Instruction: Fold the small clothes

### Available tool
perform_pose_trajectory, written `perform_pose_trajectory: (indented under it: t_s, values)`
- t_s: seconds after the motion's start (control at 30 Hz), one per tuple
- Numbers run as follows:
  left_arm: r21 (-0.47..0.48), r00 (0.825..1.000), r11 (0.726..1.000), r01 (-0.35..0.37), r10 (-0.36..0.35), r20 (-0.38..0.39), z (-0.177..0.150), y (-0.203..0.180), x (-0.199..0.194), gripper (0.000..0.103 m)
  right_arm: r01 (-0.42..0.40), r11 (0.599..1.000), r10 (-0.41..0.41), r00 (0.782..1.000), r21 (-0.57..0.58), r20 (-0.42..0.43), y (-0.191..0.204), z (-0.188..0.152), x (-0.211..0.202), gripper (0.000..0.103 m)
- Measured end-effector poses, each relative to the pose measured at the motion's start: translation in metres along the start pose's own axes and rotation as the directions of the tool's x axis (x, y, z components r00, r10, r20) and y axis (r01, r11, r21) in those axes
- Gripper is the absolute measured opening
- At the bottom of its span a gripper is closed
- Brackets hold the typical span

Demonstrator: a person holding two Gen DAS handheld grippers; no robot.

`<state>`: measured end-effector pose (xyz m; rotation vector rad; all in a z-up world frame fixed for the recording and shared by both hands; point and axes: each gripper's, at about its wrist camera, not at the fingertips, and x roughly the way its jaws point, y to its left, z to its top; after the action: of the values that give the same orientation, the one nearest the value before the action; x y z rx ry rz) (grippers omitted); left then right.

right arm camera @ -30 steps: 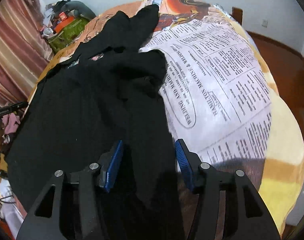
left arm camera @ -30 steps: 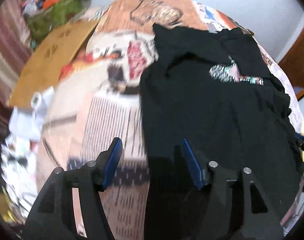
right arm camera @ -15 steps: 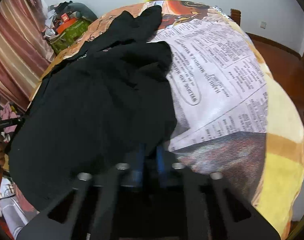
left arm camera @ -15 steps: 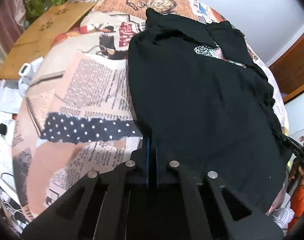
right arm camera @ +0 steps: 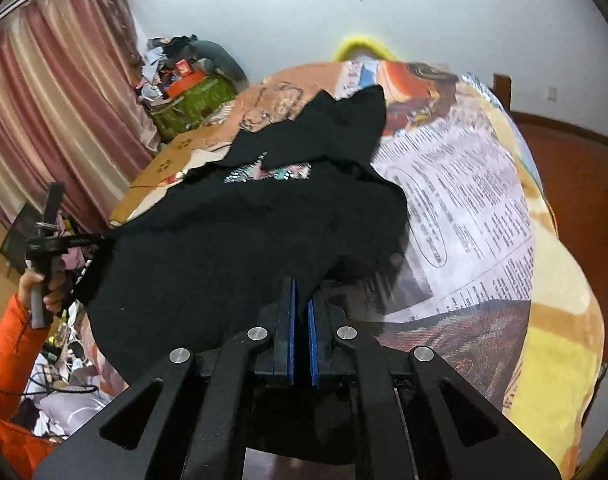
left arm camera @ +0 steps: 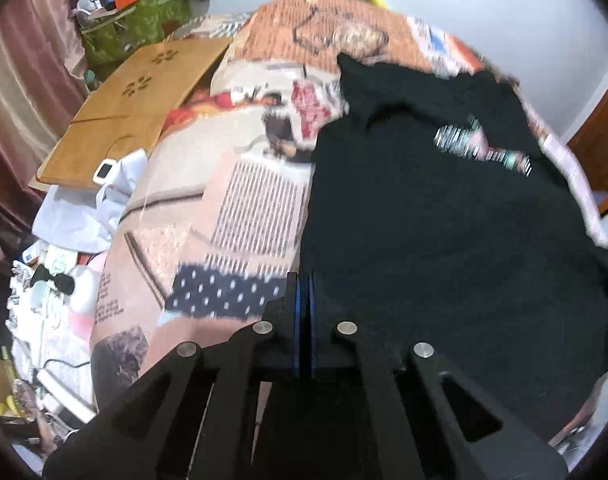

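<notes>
A small black garment [left arm camera: 443, 220] with a glittery print [left arm camera: 479, 148] lies on a newspaper-print blanket [left arm camera: 244, 208]. In the left wrist view my left gripper [left arm camera: 304, 284] is shut on the garment's near left edge. In the right wrist view my right gripper [right arm camera: 301, 296] is shut on the near right hem of the garment [right arm camera: 244, 248]. That hem is raised off the blanket [right arm camera: 463, 200] and casts a shadow there. At the far left of this view the left gripper [right arm camera: 104, 241] pinches the other corner, held by a hand in an orange sleeve [right arm camera: 8, 352]. The cloth hangs stretched between both grippers.
A flattened cardboard box [left arm camera: 136, 112] and a green bag [left arm camera: 136, 28] piled with items lie at the bed's left side. Loose clutter and cables [left arm camera: 56, 300] cover the floor at the left. A pink curtain [right arm camera: 56, 100] hangs beyond. Bare blanket lies right of the garment.
Both grippers went from open to shut on the garment's near hem. The right gripper has since risen, lifting its corner off the blanket; the left one shifted only slightly.
</notes>
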<state>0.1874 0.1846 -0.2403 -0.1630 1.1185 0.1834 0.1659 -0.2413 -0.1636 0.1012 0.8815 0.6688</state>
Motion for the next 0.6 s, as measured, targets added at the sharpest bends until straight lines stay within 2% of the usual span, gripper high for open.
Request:
perform_pose_trajectory:
  t_s: [0.1,0.17,0.23,0.33,0.4,0.43,0.47,0.5,0.6]
  values:
    - [0.009,0.999,1.0,0.016,-0.015,-0.036,-0.014,0.001,0.004,0.012,0.007,1.0,-0.007,1.0,0.007,0.005,0.002,-0.003,0.0,0.005]
    - [-0.009,0.998,0.999,0.036,-0.036,-0.048,-0.024,0.006,0.002,0.037,0.023,1.0,-0.023,1.0,0.017,0.004,-0.001,-0.003,0.002,0.005]
    - [-0.036,0.997,0.997,0.066,-0.068,-0.04,-0.033,0.015,-0.003,0.047,0.032,0.999,-0.032,0.999,0.031,0.002,-0.004,-0.004,0.003,0.005]
    - [-0.076,0.99,0.989,0.126,-0.13,-0.05,-0.043,0.023,-0.006,0.047,0.046,0.998,-0.046,0.999,0.039,0.006,-0.007,-0.003,0.004,0.005]
    - [-0.084,0.987,0.985,0.149,-0.153,-0.048,-0.047,0.024,-0.007,0.045,0.046,0.998,-0.046,0.999,0.046,0.01,-0.007,-0.004,0.002,0.005]
    - [-0.078,0.986,0.984,0.161,-0.165,-0.039,-0.048,0.023,-0.009,0.032,0.045,0.998,-0.046,0.999,0.048,0.012,-0.007,-0.003,0.002,0.005]
    - [-0.072,0.983,0.981,0.179,-0.182,-0.038,-0.049,0.021,-0.011,0.012,0.044,0.998,-0.045,0.999,0.047,0.016,-0.007,-0.002,0.002,0.005]
    - [-0.071,0.98,0.979,0.192,-0.195,-0.041,-0.049,0.018,-0.012,0.005,0.044,0.998,-0.044,0.999,0.045,0.018,-0.006,-0.001,0.001,0.005]
    - [-0.072,0.973,0.97,0.23,-0.232,-0.017,-0.042,0.012,-0.021,0.003,0.036,0.999,-0.037,0.999,0.038,0.034,-0.004,0.003,-0.003,0.005]
